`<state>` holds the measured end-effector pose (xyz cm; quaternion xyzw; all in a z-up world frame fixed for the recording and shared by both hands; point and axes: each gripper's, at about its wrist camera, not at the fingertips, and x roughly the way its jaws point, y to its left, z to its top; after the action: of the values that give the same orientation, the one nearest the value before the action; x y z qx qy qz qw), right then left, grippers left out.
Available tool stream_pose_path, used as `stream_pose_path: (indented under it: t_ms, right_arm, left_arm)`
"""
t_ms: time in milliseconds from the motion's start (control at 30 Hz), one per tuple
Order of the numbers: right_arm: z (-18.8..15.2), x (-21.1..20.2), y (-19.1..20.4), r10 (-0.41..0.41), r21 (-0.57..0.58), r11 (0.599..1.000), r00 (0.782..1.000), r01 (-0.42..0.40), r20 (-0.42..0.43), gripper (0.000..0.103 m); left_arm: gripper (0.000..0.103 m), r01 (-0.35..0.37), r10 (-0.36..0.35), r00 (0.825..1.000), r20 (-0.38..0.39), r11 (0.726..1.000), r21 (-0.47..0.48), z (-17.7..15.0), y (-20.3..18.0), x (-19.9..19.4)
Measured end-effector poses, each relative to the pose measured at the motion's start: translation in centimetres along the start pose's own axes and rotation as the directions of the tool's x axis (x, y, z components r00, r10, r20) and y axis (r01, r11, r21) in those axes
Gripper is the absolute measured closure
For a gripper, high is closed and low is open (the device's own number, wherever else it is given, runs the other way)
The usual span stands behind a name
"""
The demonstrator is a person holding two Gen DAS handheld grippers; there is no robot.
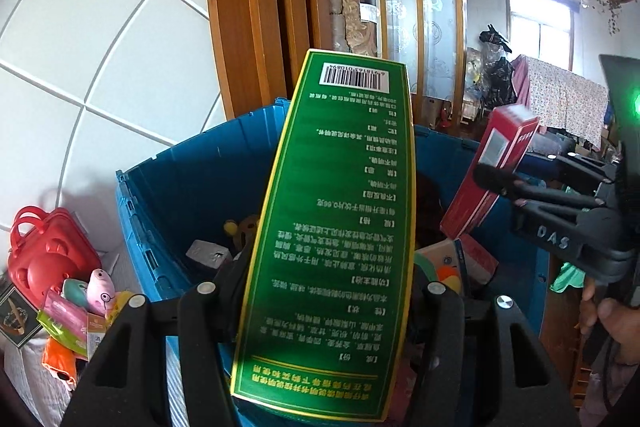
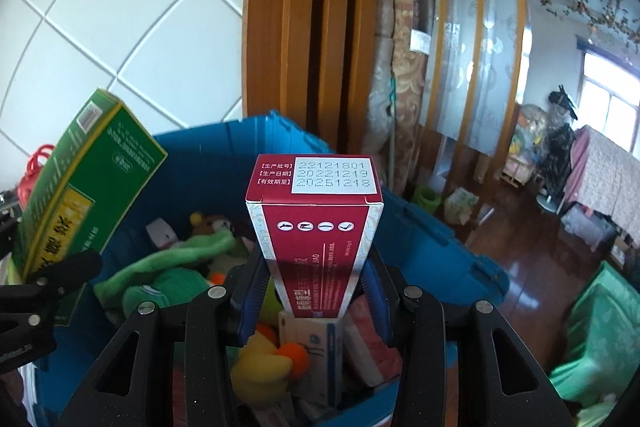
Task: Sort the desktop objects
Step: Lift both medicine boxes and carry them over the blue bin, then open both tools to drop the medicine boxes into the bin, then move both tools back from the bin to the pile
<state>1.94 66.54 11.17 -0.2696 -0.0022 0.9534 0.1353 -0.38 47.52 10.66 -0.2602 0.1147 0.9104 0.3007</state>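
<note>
Green box [image 1: 328, 227] is clamped in left gripper [image 1: 320, 291], red box [image 2: 316, 239] in right gripper [image 2: 316, 287], over blue bin [image 2: 432, 247]. Collision near the rim is risked; either box may slip.

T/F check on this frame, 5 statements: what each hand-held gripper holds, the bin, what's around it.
1. The left hand-held gripper holds a green box. True.
2. The right hand-held gripper holds a yellow duck toy. False: it holds a red box; the duck toy lies in the bin below.
3. Both boxes are held over a blue bin. True.
4. The blue bin is empty. False: it holds plush toys, among them a green plush, and small cartons.
5. A red bear-shaped case sits inside the bin. False: it sits outside, to the left of the bin in the left wrist view.
</note>
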Motion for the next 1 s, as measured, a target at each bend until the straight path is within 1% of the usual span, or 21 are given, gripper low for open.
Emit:
stream_pose_path:
  t_ms: [33,67,100,133,167,200,267,333,467,567,667,833,933,1000]
  right_arm:
    - [0.0,0.3,0.0,-0.003,-0.004,1.000,1.000,0.003,-0.003,0.054]
    - [0.0,0.3,0.0,-0.004,-0.005,1.000,1.000,0.004,-0.004,0.050]
    - [0.0,0.3,-0.1,-0.003,-0.003,1.000,1.000,0.003,-0.003,0.036]
    - [0.0,0.3,0.0,-0.004,-0.004,1.000,1.000,0.004,0.000,0.020]
    - [0.0,0.3,0.1,-0.005,-0.007,1.000,1.000,0.005,0.003,0.014]
    - [-0.1,0.2,0.2,-0.005,-0.011,1.000,1.000,0.006,0.008,0.009]
    - [-0.2,-0.1,0.5,-0.003,-0.014,1.000,1.000,0.004,0.011,0.008]
    - [-0.4,-0.4,0.6,-0.009,-0.007,1.000,1.000,0.009,0.012,0.000]
    - [-0.4,-1.2,0.8,0.003,0.004,1.000,1.000,-0.003,0.018,0.000]
    - [-0.3,-2.3,1.4,0.016,0.006,1.000,0.999,-0.016,0.034,0.000]
    - [-0.2,-3.5,2.5,0.047,0.001,0.999,0.997,-0.048,0.054,0.000]
    - [0.2,-4.9,6.1,0.126,-0.036,0.992,0.989,-0.124,0.080,0.000]
    - [0.5,-5.4,8.9,0.189,-0.069,0.981,0.978,-0.183,0.088,0.000]
    - [0.6,-5.8,11.3,0.236,-0.098,0.969,0.968,-0.227,0.089,0.000]
  left_arm:
    - [0.044,0.002,-0.002,1.000,-0.002,1.000,-0.002,0.0,0.1,0.0]
    - [0.039,0.010,-0.010,1.000,-0.007,1.000,-0.009,0.1,0.2,0.0]
    - [0.036,0.019,-0.019,1.000,-0.009,1.000,-0.016,0.1,0.2,0.1]
    - [0.031,0.026,-0.026,1.000,-0.008,0.999,-0.022,0.1,0.3,0.1]
    - [0.029,0.028,-0.028,1.000,-0.003,0.999,-0.026,0.1,0.3,0.0]
    - [0.029,0.025,-0.025,1.000,0.004,0.999,-0.027,0.0,0.3,-0.1]
    - [0.029,0.026,-0.025,1.000,0.017,0.999,-0.030,0.0,0.3,-0.5]
    - [0.029,0.026,-0.025,0.999,0.024,0.999,-0.033,-0.1,0.5,-0.8]
    - [0.029,0.029,-0.027,0.998,0.061,0.999,-0.042,-0.3,1.0,-2.2]
    - [0.029,0.000,0.004,0.997,0.082,0.999,-0.044,-0.6,1.5,-3.5]
    - [0.028,-0.027,0.033,0.996,0.085,0.997,-0.067,-1.2,2.6,-4.6]
    - [0.028,-0.096,0.105,0.992,0.075,0.988,-0.117,-3.1,5.7,-6.5]
    - [0.028,-0.139,0.151,0.986,0.065,0.978,-0.158,-4.3,8.3,-7.9]
    - [0.028,-0.179,0.192,0.980,0.047,0.965,-0.192,-5.3,10.3,-8.8]
